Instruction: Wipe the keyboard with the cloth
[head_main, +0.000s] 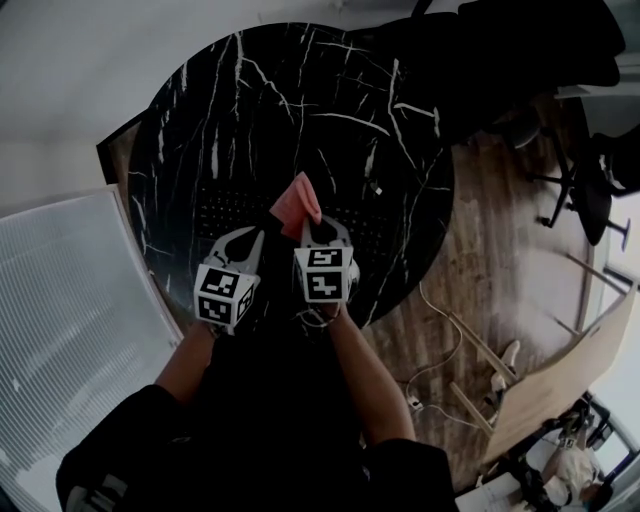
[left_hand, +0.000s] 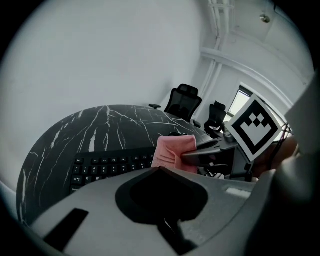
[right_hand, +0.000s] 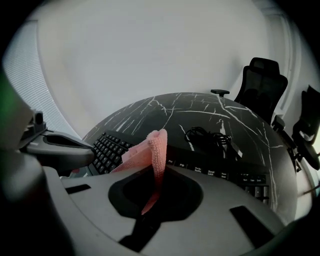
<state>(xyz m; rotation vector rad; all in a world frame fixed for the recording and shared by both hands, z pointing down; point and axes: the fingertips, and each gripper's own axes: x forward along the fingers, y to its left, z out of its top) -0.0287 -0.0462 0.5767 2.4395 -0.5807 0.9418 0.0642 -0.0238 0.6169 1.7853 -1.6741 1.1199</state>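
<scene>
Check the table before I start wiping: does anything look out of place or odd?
Mostly the cloth: it is pinched in the right gripper and stands up in a folded peak above the keyboard, not flat on the keys. A loose coiled cable lies on the table just behind the keyboard.

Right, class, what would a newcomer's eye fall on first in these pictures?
The pink cloth stands out first, pinched in the right gripper over the middle of the black keyboard. Next comes the round black table with white veins, which the keyboard lies on.
</scene>
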